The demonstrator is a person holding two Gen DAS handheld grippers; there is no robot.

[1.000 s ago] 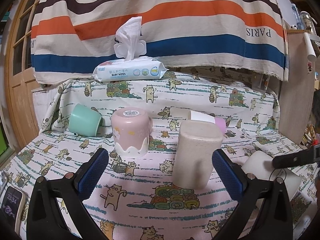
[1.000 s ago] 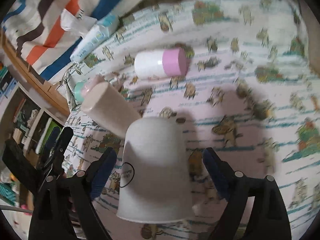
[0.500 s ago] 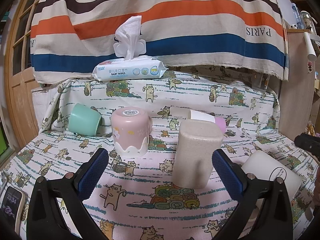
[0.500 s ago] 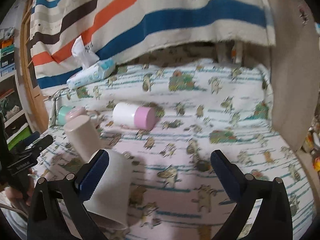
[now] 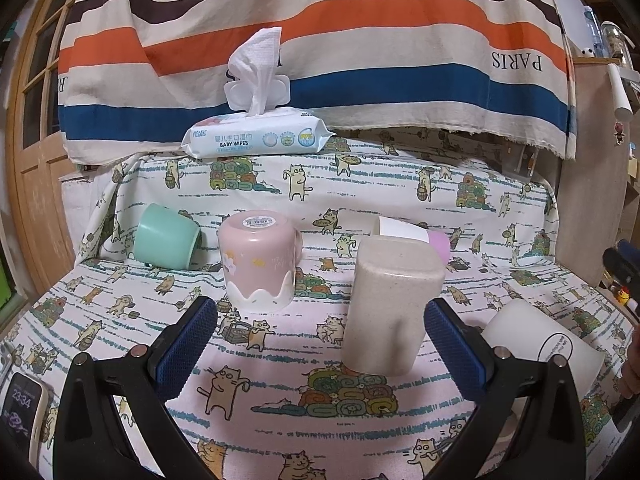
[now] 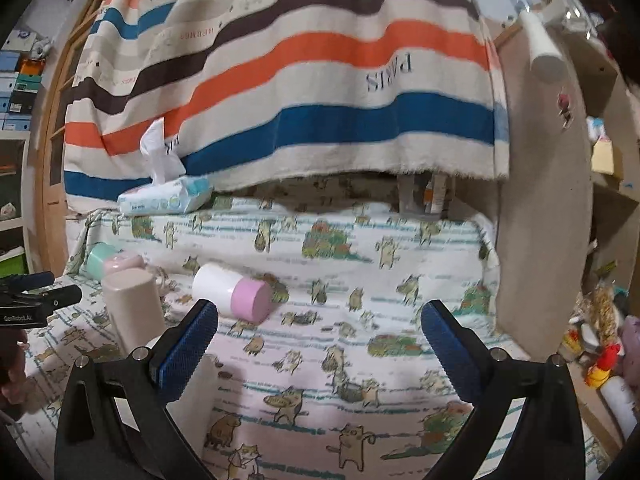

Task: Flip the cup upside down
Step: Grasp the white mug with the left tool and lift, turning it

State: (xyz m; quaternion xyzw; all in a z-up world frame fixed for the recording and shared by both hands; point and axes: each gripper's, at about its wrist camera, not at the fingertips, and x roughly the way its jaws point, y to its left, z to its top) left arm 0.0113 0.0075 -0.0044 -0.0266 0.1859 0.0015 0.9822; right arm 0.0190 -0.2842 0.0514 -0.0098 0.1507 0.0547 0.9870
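Several cups sit on the cat-print cloth [image 5: 280, 420]. A white cup [image 5: 540, 344] stands upside down at the right; in the right wrist view it [image 6: 196, 396] shows behind the left finger. A beige cup [image 5: 390, 304] and a pink cup [image 5: 258, 264] stand upside down. A mint cup [image 5: 166, 242] and a white-and-pink cup [image 5: 408, 234] lie on their sides. My left gripper [image 5: 320, 340] is open and empty, in front of the beige cup. My right gripper [image 6: 320, 344] is open and empty, above the cloth, right of the white cup.
A pack of baby wipes [image 5: 256, 140] sits on the raised back ledge under a striped hanging cloth [image 5: 360, 40]. A phone [image 5: 20, 408] lies at the front left. A panel [image 6: 544, 220] and a cluttered shelf stand at the right.
My right gripper has let go of the white cup, lifted and swung away to the right. The white cup stays upside down. The left gripper has not moved.
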